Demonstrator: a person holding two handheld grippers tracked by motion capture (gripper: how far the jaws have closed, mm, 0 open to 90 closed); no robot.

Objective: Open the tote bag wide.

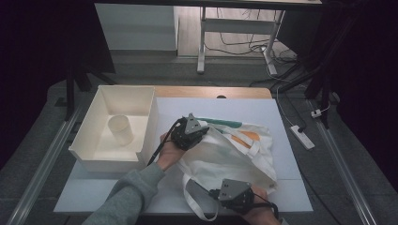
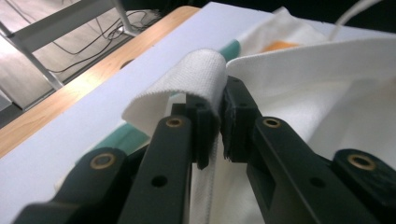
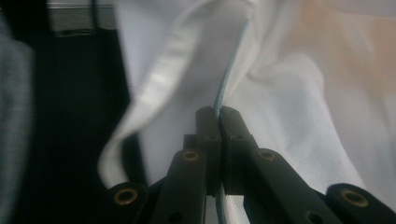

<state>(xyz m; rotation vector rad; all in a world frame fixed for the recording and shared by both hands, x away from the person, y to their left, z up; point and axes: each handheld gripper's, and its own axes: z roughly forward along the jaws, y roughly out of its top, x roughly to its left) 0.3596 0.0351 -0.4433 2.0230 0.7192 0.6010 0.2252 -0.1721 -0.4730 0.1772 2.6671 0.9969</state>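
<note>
Scene: white tote bag (image 1: 234,154) lying at centre to lower right of the high view, on the white table top (image 1: 253,110). The bag carries teal and orange print, seen at its upper edge in that view. Its mouth is lifted, with cloth bunched between the two grippers.

Left gripper (image 1: 188,132): at the centre of the high view, on the bag's upper left edge. In the left gripper view (image 2: 214,130) the jaws are closed on the bag's webbing handle (image 2: 198,77), which loops over the left jaw tip and runs down between the pads (pinched, though a thin gap shows below the pinch).

Right gripper (image 1: 234,194): at the bottom centre of the high view, at the bag's lower edge. In the right gripper view (image 3: 218,140) the jaws are pressed together on a thin edge of the bag cloth with a teal seam line running straight into the pinch. A second strap (image 1: 197,201) hangs in a loop to the left of this gripper in the high view.

Other: a white bin (image 1: 112,126) stands at the left of the high view, just beside the bag's area, with a white cup (image 1: 120,129) upright inside it. A grey sleeve (image 1: 126,197) enters from the bottom left.
</note>
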